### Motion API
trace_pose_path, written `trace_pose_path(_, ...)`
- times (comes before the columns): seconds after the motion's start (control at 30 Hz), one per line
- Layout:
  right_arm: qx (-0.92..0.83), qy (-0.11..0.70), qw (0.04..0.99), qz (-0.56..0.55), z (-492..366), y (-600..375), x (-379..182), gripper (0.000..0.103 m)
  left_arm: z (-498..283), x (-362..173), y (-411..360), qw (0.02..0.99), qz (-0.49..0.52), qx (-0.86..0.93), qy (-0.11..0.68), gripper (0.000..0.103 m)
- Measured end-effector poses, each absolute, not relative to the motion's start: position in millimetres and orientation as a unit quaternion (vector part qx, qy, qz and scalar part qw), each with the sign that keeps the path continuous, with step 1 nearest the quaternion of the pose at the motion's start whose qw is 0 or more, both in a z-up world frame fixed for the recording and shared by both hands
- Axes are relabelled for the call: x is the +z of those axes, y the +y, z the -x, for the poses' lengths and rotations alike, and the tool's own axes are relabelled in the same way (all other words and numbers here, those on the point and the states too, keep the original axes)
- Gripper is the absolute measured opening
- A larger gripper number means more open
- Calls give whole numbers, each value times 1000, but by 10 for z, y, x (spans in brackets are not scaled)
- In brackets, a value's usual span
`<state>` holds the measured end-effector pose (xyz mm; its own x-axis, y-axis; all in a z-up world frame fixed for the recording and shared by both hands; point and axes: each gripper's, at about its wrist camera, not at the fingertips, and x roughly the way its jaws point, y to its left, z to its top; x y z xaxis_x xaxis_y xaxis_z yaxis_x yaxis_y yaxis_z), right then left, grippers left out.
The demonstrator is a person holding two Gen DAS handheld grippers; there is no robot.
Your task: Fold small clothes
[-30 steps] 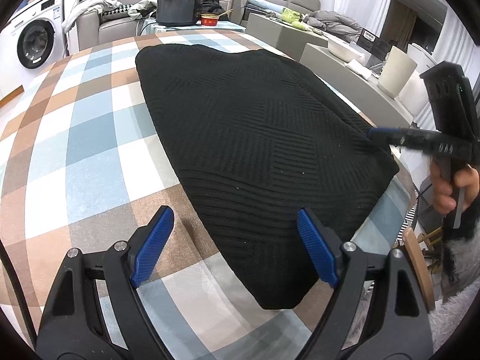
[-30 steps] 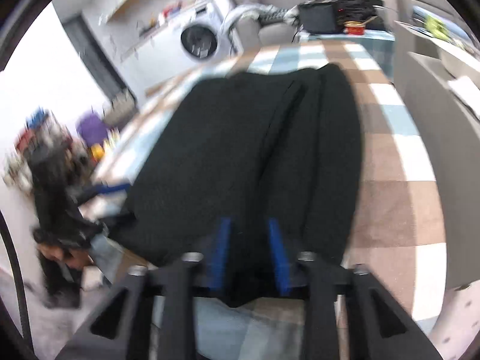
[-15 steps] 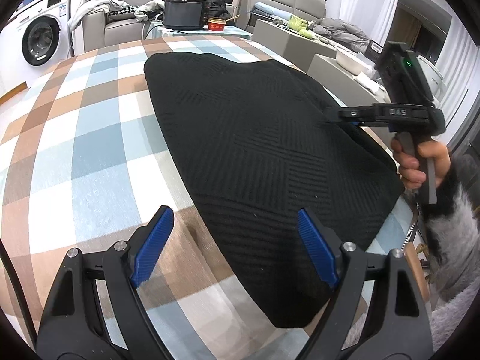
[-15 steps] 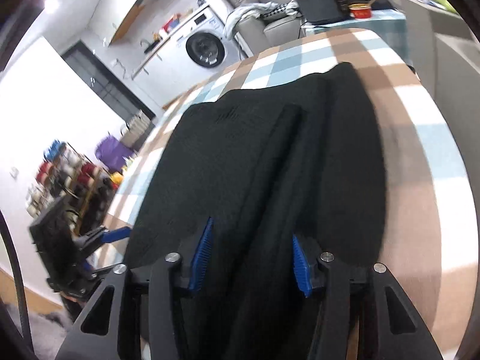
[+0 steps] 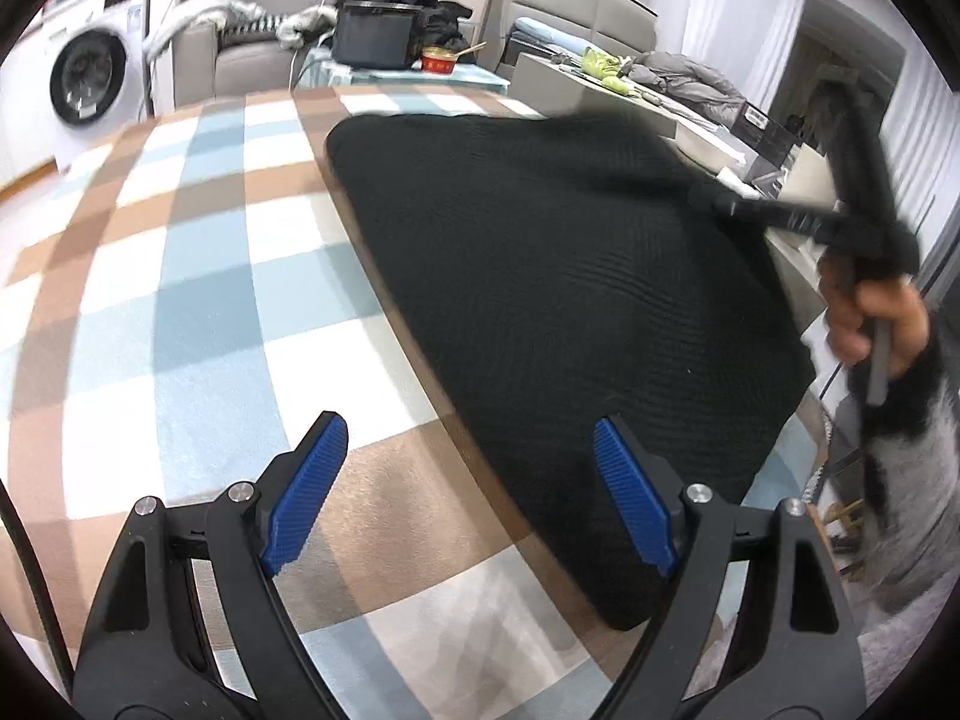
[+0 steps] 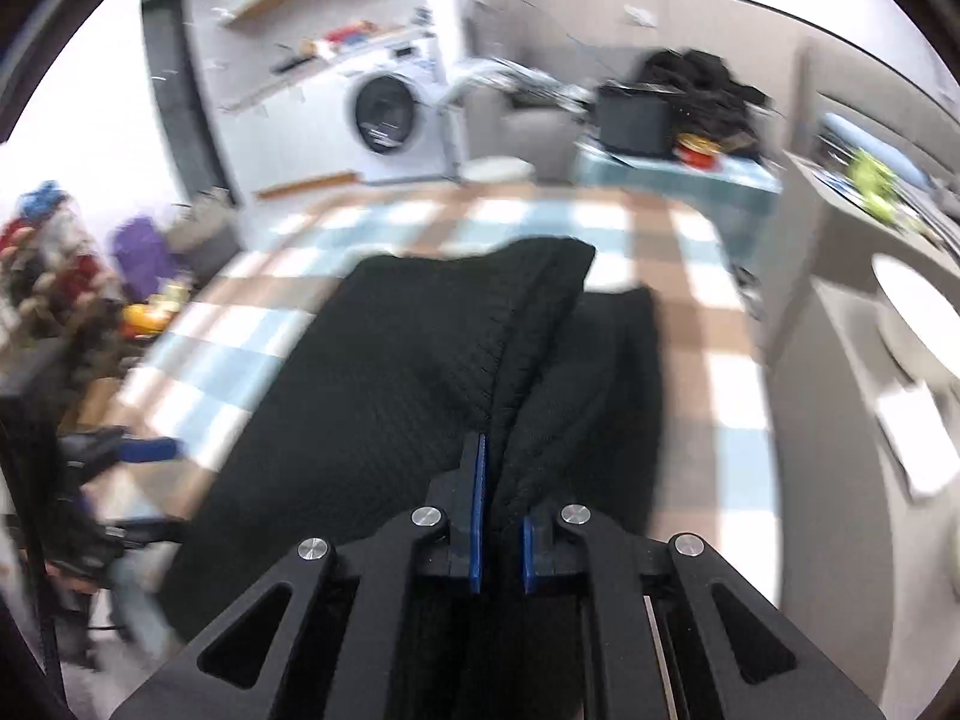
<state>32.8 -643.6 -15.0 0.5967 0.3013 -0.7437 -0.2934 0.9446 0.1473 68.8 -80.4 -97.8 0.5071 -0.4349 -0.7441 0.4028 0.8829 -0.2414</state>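
A black knit sweater (image 5: 540, 276) lies spread on the checked tablecloth (image 5: 180, 276). My left gripper (image 5: 468, 498) is open and empty, low over the cloth at the sweater's near left edge. My right gripper (image 6: 501, 516) is shut on a fold of the sweater (image 6: 420, 372) and lifts its right side above the table. It also shows blurred in the left wrist view (image 5: 780, 216), held in a hand at the sweater's right edge.
A washing machine (image 5: 84, 78) stands at the far left. A black case (image 5: 375, 42) and a red bowl (image 5: 438, 62) sit on a small table beyond the cloth. Grey furniture (image 5: 630, 96) runs along the right side.
My right gripper closed on the sweater's right edge and raised it, lifting a fold. My left gripper stayed open and drifted slightly nearer the sweater's near edge.
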Motion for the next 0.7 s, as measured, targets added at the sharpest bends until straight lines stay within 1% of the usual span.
trace_pose_path(0.1, 123, 464, 877, 0, -384, -6585, -513, 14, -781, -1103, -808, 860, 33, -234, 452, 82)
trace_pose_path(0.13, 115, 472, 874, -9, -362, -6654, -569, 19, -813, -1139, -808, 859, 37, -232, 455, 82)
trace_pose_path(0.2, 126, 465, 876, -41, -296, -6785, -573, 33, -863, -1153, -818, 860, 44, -232, 452, 82)
trace_pose_path(0.23, 124, 462, 877, -51, -250, -6852, -568, 44, -908, -1161, -827, 857, 52, -235, 455, 82)
trace_pose_path(0.33, 111, 461, 879, -60, -136, -7018, -594, 45, -1016, -1167, -861, 857, 64, -236, 454, 81)
trace_pose_path(0.43, 135, 467, 869, -93, -60, -7075, -669, 45, -1143, -1176, -921, 859, 75, -233, 450, 73)
trace_pose_path(0.47, 140, 467, 867, -98, -41, -7063, -682, 45, -1194, -1184, -947, 858, 79, -235, 449, 63)
trace_pose_path(0.5, 142, 468, 867, -100, -33, -7064, -708, 45, -1240, -1189, -957, 858, 83, -237, 447, 44)
trace_pose_path(0.6, 153, 471, 863, -100, -57, -6986, -751, 36, -1359, -1232, -981, 856, 101, -240, 447, 17)
trace_pose_path(0.63, 156, 471, 862, -99, -73, -6918, -755, 31, -1380, -1239, -982, 854, 107, -243, 448, 16)
trace_pose_path(0.67, 159, 472, 862, -97, -94, -6856, -745, 27, -1385, -1238, -966, 854, 111, -244, 447, 13)
trace_pose_path(0.7, 162, 473, 861, -96, -112, -6803, -741, 26, -1389, -1237, -946, 854, 115, -243, 446, 12)
